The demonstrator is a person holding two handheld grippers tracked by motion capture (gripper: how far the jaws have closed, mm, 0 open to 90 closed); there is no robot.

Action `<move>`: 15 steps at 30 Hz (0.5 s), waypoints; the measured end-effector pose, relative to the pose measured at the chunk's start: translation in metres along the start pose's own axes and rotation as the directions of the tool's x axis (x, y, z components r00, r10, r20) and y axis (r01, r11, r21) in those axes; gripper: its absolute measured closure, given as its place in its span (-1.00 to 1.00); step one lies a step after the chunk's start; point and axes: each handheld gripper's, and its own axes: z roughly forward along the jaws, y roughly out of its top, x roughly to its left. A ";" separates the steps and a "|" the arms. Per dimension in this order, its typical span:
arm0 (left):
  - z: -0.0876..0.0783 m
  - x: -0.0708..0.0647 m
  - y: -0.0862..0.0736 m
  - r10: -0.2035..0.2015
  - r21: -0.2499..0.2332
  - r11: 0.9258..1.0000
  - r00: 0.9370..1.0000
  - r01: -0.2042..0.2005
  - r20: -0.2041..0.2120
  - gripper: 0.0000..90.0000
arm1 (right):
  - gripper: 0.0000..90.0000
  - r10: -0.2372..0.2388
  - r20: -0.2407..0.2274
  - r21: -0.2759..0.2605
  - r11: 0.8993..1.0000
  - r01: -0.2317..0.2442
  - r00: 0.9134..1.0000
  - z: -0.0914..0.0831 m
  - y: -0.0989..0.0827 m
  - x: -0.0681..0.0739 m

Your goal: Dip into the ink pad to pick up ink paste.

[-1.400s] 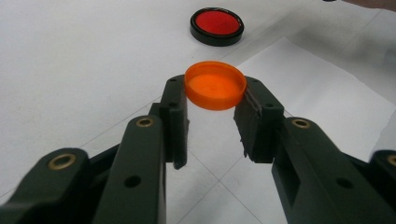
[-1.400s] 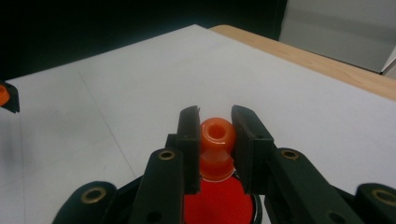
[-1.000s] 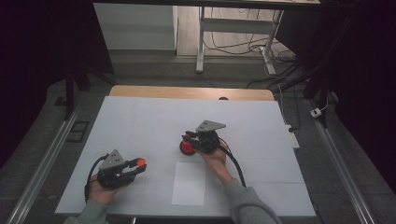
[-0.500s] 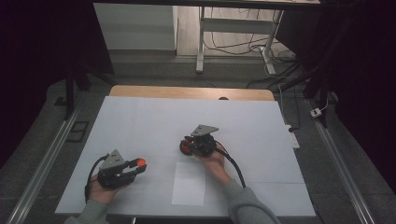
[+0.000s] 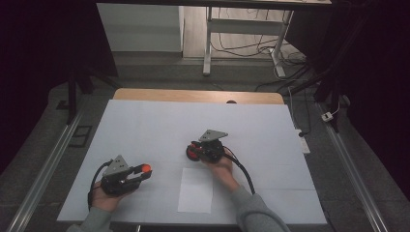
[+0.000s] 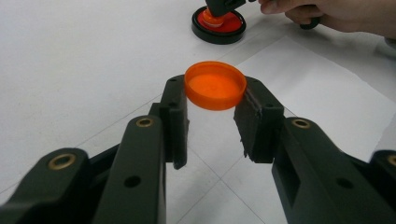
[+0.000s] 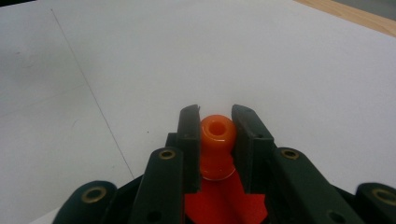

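Partly claw-hidden orange knob (image 7: 217,133), red base (image 7: 224,203)

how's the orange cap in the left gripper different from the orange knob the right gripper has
The orange cap is a wide, flat disc with a shallow rim; the orange knob is narrow and rounded, with a hole in its top. The cap is held clear of the table by its edges in the left gripper; the knob stands on a red disc in a black ring, pinched by the right gripper. Both are orange and gripped between black jaws.
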 end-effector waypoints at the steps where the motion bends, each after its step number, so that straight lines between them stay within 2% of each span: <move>1: 0.000 0.000 0.000 0.000 0.000 1.000 1.000 0.000 0.000 0.45 | 0.64 0.000 0.000 -0.001 1.000 0.000 1.000 0.000 0.000 0.000; 15: -0.002 0.002 0.000 -0.010 -0.009 1.000 1.000 0.010 -0.006 0.45 | 0.63 0.008 0.006 -0.011 1.000 -0.008 1.000 0.001 -0.001 0.001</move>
